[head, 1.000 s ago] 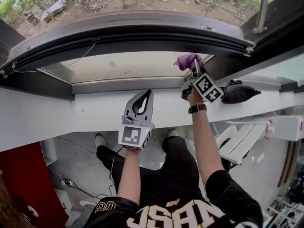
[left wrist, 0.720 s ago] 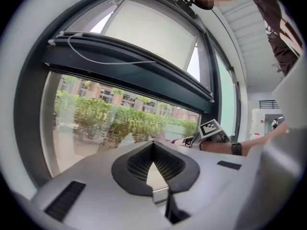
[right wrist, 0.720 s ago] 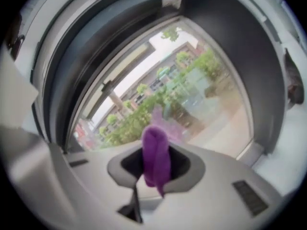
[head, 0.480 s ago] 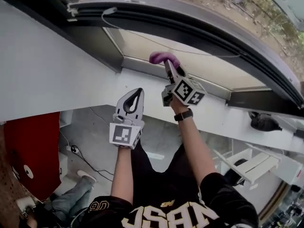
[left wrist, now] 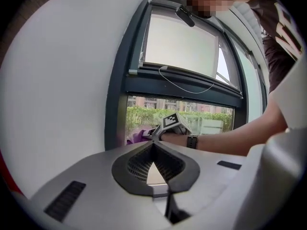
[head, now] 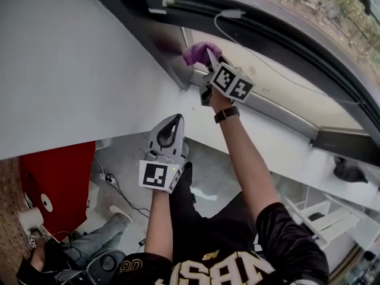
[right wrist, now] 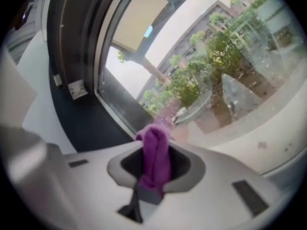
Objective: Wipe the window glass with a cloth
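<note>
Right claw (head: pixel 209 57) grips purple cloth (head: pixel 197 52), seemingly against glass (right wrist: pixel 230 80) beside the dark frame (right wrist: pixel 76 47). Left claw (head: pixel 173 125), below, closed and empty.

The purple cloth (right wrist: pixel 154 153) is bunched into a soft upright fold, pinched between the jaws of the right gripper (head: pixel 208 58). Its tip lies against the clear window glass (right wrist: pixel 225 61) at the far left corner, beside the dark frame (right wrist: pixel 76 42).

To the left, the dark metal window frame (head: pixel 172 52) and the plain white wall (head: pixel 71 76) block the purple cloth (head: pixel 199 52) — no room there. Rightward the clear window glass (head: pixel 279 94) lies open, with only a thin white cable (head: pixel 216 24) strung above it.
</note>
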{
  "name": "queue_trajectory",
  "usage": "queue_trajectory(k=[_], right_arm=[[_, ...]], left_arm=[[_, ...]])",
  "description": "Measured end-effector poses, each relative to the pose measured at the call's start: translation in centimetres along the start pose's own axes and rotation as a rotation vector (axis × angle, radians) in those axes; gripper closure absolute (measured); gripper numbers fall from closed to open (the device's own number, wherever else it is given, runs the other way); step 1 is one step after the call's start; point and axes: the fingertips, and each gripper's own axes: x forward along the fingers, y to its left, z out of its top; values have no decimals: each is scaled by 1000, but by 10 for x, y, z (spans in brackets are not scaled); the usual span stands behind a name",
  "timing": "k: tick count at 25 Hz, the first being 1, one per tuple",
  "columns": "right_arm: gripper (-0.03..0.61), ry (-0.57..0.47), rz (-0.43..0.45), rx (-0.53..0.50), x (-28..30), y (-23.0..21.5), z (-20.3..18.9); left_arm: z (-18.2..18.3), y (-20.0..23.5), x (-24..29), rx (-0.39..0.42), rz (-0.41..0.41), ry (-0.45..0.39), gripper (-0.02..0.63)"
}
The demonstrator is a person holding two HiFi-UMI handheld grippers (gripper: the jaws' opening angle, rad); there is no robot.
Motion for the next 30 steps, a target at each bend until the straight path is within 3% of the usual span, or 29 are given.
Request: queue_trajectory(k=[4,12,16,19,21,24,27,30], right_arm=[[500,-13,-55,-55,-69,-55,29],[491,-102,-203,-41,-265,-225,107],[491,-253,-391,44,-373,-306,151],[491,-397,-590,161,-451,-370,174],[491,-496,-696,234,-493,-407,186],[491,-570,-737,250,-514,-423,195],[491,-542,-692,209,-481,-396,180],[491,-465,-548,219,-408,-320,129]], left_arm=[[-12,-63,23,-70,-78,-26,604],[-44,-286,81,-82,-373,-2,604],[-50,-360,98,-78,-472,-1,604],[-50,-393,108,-80,-503,-5,604],[-50,-404,113,-83,-512,-10,604],[-47,-395,111,-74,-505,-11,604],[-46,-355,107,-73,-422,-6,604],[-49,-277,102,-34,-308,0,604]])
